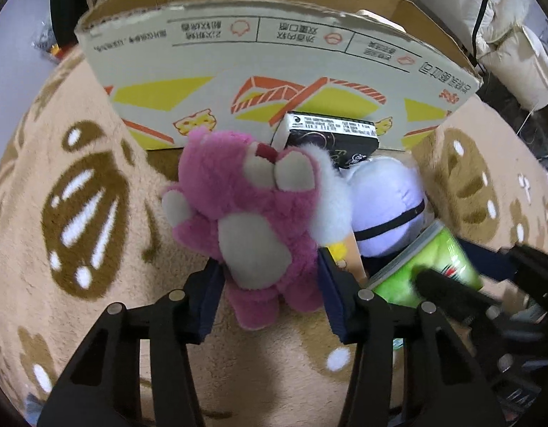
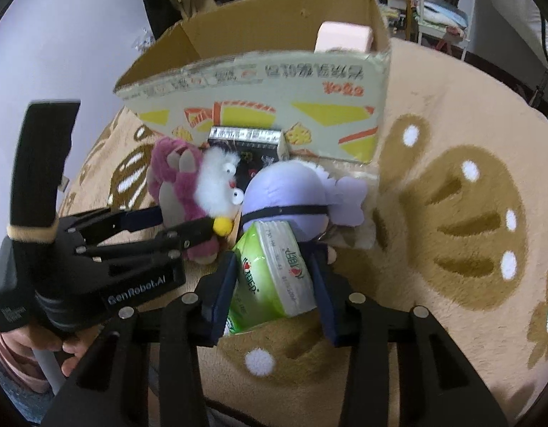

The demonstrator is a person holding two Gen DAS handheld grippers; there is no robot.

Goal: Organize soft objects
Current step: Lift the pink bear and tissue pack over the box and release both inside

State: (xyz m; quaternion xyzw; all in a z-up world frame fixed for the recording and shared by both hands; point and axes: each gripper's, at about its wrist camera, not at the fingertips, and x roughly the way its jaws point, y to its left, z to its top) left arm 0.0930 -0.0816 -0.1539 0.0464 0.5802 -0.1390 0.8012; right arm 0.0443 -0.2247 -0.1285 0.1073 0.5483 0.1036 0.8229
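Left gripper (image 1: 270,281) clamped the pink plush bear (image 1: 245,220) at its lower body, above the tan patterned rug (image 1: 89,213). Beside it lay a lavender plush (image 1: 384,199) and green tissue pack (image 1: 430,267), before the cardboard box (image 1: 274,71).

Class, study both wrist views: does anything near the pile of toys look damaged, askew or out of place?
Yes. The printed cardboard box has a ragged, torn top edge and its front panel leans over the pile. A hard black rectangular box lies among the soft things: pink plush bear, lilac plush toy and green tissue pack.
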